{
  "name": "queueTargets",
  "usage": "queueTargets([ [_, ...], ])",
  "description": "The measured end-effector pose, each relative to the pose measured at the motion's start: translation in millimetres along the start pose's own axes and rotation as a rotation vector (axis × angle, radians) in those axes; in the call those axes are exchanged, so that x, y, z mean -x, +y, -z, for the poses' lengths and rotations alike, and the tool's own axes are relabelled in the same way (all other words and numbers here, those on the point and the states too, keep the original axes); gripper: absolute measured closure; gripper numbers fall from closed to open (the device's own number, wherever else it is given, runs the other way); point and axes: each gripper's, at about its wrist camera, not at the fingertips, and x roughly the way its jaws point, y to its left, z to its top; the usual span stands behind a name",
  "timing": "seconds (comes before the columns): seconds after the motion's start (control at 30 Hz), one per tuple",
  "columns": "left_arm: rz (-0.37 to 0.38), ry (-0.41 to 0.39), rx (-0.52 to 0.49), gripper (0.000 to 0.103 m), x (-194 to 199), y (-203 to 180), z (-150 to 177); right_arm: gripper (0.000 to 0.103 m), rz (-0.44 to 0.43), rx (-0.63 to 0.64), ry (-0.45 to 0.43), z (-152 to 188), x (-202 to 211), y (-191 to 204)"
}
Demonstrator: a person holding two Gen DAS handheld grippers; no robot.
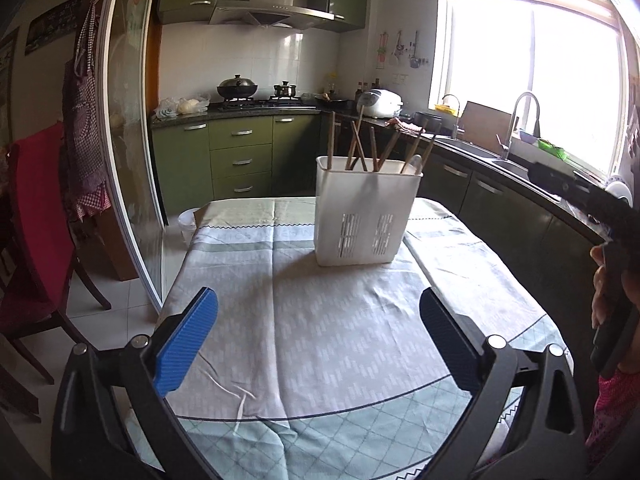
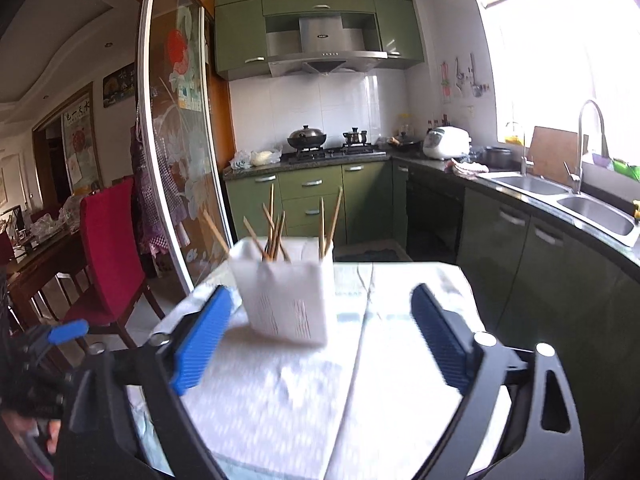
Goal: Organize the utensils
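A white slotted utensil holder (image 1: 366,216) stands upright on the clothed table (image 1: 304,336), with several wooden chopsticks (image 1: 362,148) and a pale spoon (image 1: 416,164) sticking out of it. My left gripper (image 1: 318,312) is open over the near half of the table, nothing between its blue pads, well short of the holder. In the right wrist view the holder (image 2: 288,300) and its chopsticks (image 2: 276,232) look blurred, just beyond the left blue pad. My right gripper (image 2: 320,308) is open and empty. The right gripper's black body shows at the right edge of the left wrist view.
A red chair (image 1: 36,232) stands left of the table beside a sliding glass door (image 1: 128,132). Green cabinets, a stove with pots (image 1: 238,88) and a sink with a tap (image 2: 592,204) line the back and right. A person's hand (image 1: 600,280) holds the right tool.
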Motion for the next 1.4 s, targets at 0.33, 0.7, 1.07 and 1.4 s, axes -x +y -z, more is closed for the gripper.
queueTargets([
  [0.33,-0.017,-0.061,-0.042,0.007,46,-27,14,0.004,-0.014,0.041,-0.014,60,82,12],
  [0.7,-0.068,-0.046,-0.047,0.007,61,-29,28,0.004,-0.004,0.021,-0.021,73,107,19],
  [1.07,-0.075,-0.043,-0.028,0.007,78,-31,34,0.004,0.033,0.032,-0.016,76,117,14],
  [1.4,-0.077,-0.032,-0.024,0.007,79,-30,36,0.004,0.033,0.035,-0.011,78,120,15],
])
